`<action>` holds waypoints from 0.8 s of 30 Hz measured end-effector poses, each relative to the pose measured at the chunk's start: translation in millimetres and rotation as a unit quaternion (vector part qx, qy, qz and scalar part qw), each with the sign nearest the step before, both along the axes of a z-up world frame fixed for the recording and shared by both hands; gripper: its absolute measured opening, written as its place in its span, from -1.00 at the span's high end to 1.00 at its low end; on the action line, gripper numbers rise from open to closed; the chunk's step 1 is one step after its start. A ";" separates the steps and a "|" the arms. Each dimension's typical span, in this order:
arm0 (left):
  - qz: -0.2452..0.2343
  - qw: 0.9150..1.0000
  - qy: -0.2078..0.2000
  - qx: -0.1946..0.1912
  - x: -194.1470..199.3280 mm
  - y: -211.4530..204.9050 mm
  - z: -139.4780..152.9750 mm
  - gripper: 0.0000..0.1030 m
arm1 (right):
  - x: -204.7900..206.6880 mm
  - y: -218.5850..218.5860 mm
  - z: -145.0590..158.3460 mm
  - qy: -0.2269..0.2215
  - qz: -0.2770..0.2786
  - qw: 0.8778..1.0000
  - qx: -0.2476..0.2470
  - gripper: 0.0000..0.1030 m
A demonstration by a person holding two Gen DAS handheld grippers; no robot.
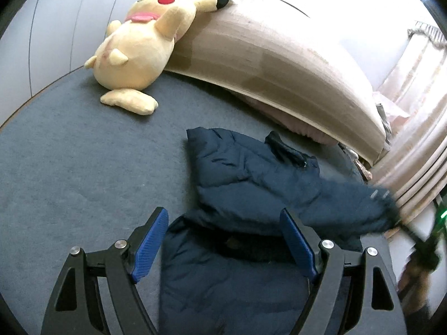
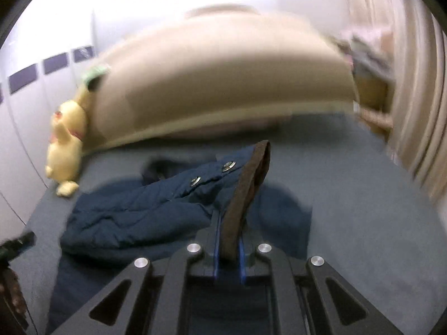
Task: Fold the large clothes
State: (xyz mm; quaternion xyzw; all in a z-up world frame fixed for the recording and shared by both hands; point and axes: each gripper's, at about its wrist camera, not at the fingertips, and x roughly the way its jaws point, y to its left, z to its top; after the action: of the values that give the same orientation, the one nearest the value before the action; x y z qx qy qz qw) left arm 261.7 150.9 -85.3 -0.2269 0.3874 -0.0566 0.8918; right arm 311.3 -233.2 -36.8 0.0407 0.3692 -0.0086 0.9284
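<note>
Grey carpet [image 1: 69, 167], beige mattress [image 1: 279, 64], curtains [image 1: 419, 150]

A navy quilted puffer jacket [image 1: 251, 173] lies crumpled on a grey-blue carpet [image 1: 83, 167], its body bunched in soft folds. One sleeve is lifted off the heap, its two metal snaps [image 2: 228, 166] showing beside a dark brown cuff band [image 2: 245, 192].

Bare blue mat [image 1: 69, 173] left of jacket [image 1: 251, 184]: free passage. Plush toy [image 1: 134, 53], beige cushion [image 1: 265, 64] block far edge.
</note>
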 end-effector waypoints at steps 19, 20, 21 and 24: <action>-0.039 0.965 0.062 0.252 82.6 -94.7 -55.7 -0.64 | 14.8 -39.8 -111.8 0.110 -0.040 0.988 0.101 0.75; -0.039 0.964 0.061 0.256 82.3 -95.5 -59.1 -0.65 | 14.8 -40.8 -113.0 0.112 -0.040 0.988 0.102 0.74; -0.038 0.963 0.062 0.261 82.4 -96.4 -61.5 -0.66 | 15.1 -41.1 -114.3 0.113 -0.039 0.987 0.103 0.72; -0.037 0.959 0.061 0.273 83.3 -99.1 -67.5 -0.69 | 14.7 -43.5 -114.1 0.119 -0.034 0.986 0.110 0.65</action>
State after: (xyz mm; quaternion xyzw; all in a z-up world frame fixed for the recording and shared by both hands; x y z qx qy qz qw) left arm 345.0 51.8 -152.8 0.0370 0.4500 0.0326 0.8917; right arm 326.1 -276.7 -150.9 0.1543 0.4746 -0.0045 0.8666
